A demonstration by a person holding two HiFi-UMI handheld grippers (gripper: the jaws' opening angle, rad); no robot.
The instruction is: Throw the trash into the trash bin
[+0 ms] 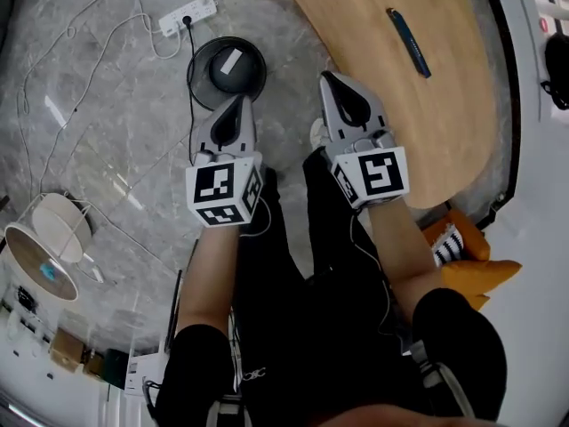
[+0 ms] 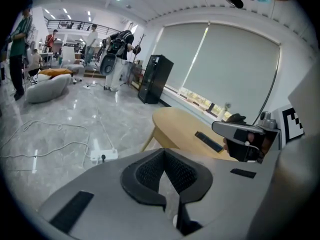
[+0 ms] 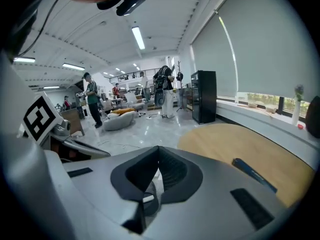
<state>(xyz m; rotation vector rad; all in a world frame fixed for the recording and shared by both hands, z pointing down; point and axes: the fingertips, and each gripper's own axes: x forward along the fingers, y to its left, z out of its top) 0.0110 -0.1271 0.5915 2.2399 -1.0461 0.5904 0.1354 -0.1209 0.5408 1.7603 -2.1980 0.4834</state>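
two pairs of grey jaws, both closed and both empty. in the left gripper view the left gripper (image 2: 163, 152) has its dark ribbed pads meeting at the tips, with nothing between them. in the right gripper view the right gripper (image 3: 158, 149) looks the same, pads together and nothing pinched.

from the head view, both grippers sit in the middle of the frame with their tips toward the top: the left gripper (image 1: 239, 104) at centre left, the right gripper (image 1: 332, 83) just right of centre. neither touches the trash. a small white piece of trash (image 1: 229, 62) lies inside the round black trash bin (image 1: 206, 85), which stands on the floor. in the frame the bin sits directly above the left gripper's tips, its lower rim meeting them. it lies up and to the left of the right gripper's tips, a little apart.

farther out, a pale wooden table (image 1: 373, 25) fills the upper right of the frame, and the right gripper overlaps its left edge. a dark, pen-like object (image 1: 409, 43) lies on the table top, well apart from both grippers. a white power strip (image 1: 188, 13) rests on the grey marble floor (image 1: 107, 123) at the upper left, above the bin, with thin cables (image 1: 89, 25) looping away from it. the person's forearms reach down from the grippers toward the bottom of the frame.
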